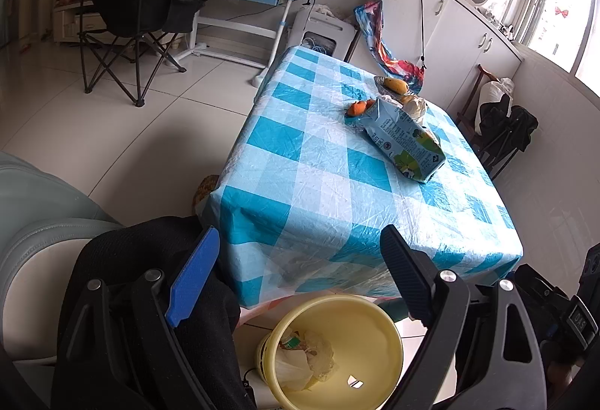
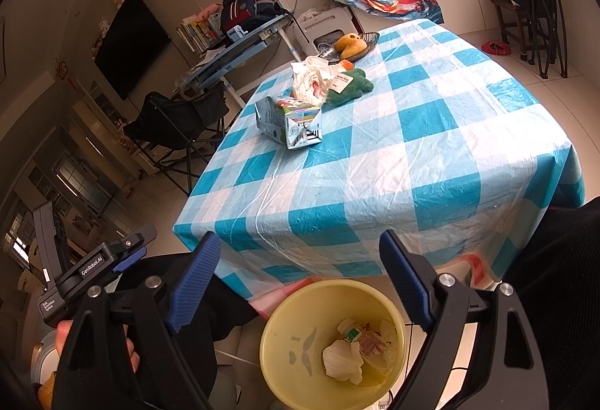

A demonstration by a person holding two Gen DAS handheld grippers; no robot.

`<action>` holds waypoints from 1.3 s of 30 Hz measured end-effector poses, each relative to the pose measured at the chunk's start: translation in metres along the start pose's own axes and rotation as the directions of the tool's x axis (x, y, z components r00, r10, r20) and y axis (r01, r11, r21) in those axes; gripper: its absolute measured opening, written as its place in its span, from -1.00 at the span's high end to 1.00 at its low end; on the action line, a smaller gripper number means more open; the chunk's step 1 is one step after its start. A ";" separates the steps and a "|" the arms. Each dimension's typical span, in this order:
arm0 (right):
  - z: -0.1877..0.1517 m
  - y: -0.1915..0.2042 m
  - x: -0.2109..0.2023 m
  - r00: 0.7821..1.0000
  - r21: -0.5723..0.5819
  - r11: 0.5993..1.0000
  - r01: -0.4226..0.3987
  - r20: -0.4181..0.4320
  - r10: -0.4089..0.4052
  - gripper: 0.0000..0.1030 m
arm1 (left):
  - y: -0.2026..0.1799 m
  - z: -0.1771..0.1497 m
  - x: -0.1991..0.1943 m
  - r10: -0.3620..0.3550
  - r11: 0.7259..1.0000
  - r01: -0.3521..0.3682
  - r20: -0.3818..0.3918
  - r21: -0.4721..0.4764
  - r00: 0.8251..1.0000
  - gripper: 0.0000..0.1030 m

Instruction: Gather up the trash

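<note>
We hold both grippers low over the near edge of the table (image 2: 431, 162), which is covered in a blue-and-white checked plastic cloth. Our left gripper (image 1: 300, 260) has its jaws standing wide apart with nothing between them, and our right gripper (image 2: 300, 260) is the same, spread wide and empty. Directly below the fingers of both, on the floor against the table's near side, sits a yellow bin (image 2: 285, 320); inside it we see crumpled white paper (image 2: 343, 361), a small bottle with a green label (image 2: 350, 331) and some clear plastic wrapping. The trash left on the table lies toward its far side: a flattened drink carton (image 2: 288, 121) lies on its side, well apart from the near edge. Just behind the carton is a wad of crumpled white tissue and plastic (image 2: 311, 80), touching a green plush toy (image 2: 352, 83) with a white tag. Beyond those stands a dark dish (image 2: 369, 36) holding yellow fruit (image 2: 350, 44), and in the left wrist view an orange fruit (image 1: 358, 107) lies beside the carton (image 1: 403, 138). In the right wrist view a hand (image 2: 63, 335) grips the left gripper's handle.
</note>
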State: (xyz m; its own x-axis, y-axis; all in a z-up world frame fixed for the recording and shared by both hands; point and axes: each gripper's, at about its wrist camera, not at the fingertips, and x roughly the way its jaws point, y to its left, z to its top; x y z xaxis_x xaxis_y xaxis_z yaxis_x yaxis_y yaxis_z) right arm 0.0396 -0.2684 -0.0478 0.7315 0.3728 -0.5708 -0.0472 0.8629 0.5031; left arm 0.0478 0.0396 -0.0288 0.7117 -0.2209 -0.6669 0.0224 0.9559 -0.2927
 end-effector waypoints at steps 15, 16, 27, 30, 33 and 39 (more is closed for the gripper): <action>0.032 -0.005 0.021 0.999 -0.077 0.996 0.047 -0.025 -0.049 -0.62 | -0.005 0.008 0.005 0.021 1.000 -0.021 0.000 0.018 1.000 -0.64; 0.037 -0.008 0.024 0.998 -0.076 0.995 0.061 -0.027 -0.063 -0.62 | -0.005 0.008 0.007 0.024 1.000 -0.024 -0.004 0.020 1.000 -0.64; 0.099 -0.056 0.085 0.945 -0.115 0.951 0.289 -0.124 -0.302 -0.62 | -0.025 0.015 0.022 0.072 0.991 -0.073 0.016 0.116 0.997 -0.64; 0.116 -0.057 0.108 0.926 -0.174 0.929 0.328 -0.134 -0.352 -0.68 | -0.027 0.018 0.026 0.076 0.989 -0.078 0.015 0.127 0.997 -0.64; 0.135 -0.058 0.130 0.917 -0.206 0.919 0.336 -0.150 -0.369 -0.72 | -0.025 0.022 0.031 0.077 0.990 -0.077 0.003 0.118 0.997 -0.64; 0.167 -0.064 0.173 0.886 -0.290 0.877 0.382 -0.154 -0.437 -0.86 | -0.023 0.023 0.042 0.081 0.992 -0.078 -0.027 0.104 0.996 -0.65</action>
State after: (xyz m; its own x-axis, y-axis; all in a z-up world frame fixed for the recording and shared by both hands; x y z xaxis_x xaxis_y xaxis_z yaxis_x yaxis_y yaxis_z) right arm 0.2825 -0.3164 -0.0701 0.5644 0.0058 -0.8255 0.0406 0.9986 0.0347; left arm 0.0930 0.0133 -0.0341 0.6921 -0.1476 -0.7065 0.0396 0.9852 -0.1669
